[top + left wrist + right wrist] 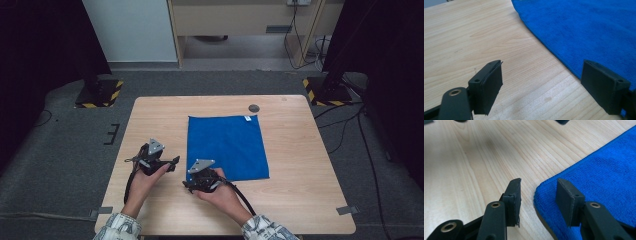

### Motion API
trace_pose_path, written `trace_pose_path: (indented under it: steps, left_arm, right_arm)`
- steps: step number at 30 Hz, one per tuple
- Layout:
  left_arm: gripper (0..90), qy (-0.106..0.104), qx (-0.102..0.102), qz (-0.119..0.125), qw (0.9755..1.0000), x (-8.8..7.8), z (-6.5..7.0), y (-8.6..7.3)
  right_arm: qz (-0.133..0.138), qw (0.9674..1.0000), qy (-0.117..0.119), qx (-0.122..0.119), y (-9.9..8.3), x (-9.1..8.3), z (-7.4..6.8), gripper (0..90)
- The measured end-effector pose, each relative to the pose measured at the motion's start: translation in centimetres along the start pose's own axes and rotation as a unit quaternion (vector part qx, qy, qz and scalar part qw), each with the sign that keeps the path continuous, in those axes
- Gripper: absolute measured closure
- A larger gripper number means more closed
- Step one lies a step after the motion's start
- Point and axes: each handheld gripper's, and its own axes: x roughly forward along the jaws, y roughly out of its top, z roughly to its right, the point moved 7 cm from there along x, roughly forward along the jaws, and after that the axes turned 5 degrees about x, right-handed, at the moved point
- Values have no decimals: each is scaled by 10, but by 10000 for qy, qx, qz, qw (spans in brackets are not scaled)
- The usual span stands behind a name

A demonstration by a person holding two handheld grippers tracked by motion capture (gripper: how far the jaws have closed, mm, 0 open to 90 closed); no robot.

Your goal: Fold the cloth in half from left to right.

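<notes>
The blue cloth (226, 147) lies flat at mid-table (150, 115), roughly square, edges nearly parallel to the table's. The right gripper (538, 195), jaws apart, straddles its near left corner without pinching; the left gripper (541, 85), jaws wide, holds nothing just beside the left edge. Bare wood surrounds the cloth

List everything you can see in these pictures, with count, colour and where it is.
cloth: one, blue, flat on the table, right of centre, white tag at its far right corner
table: one, light wood, middle of the high view
round cap: one, dark grey, in the tabletop beyond the cloth
striped bases: two, black and yellow, on the grey floor past the far corners
left gripper: one, black, jaws open over bare wood beside the cloth's edge
right gripper: one, black, jaws open astride the cloth's near left corner
</notes>
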Motion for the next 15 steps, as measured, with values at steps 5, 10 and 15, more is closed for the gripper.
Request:
trace_pose_path:
  steps: [5, 10, 15]
  left_arm:
    - [171, 31, -18, 6, 10000, -1, -3, 0]
    - [172, 62, -47, 14, 10000, -3, -5, 0]
    - [173, 43, -46, 34, 10000, -4, -4, 2]
  right_arm:
    - [-55, 9999, -117, -48, 0, 5, 2, 620]
    - [-58, 9997, -239, -37, 0, 5, 6, 768]
    - [-69, 9995, -301, -13, 1, 5, 10, 863]
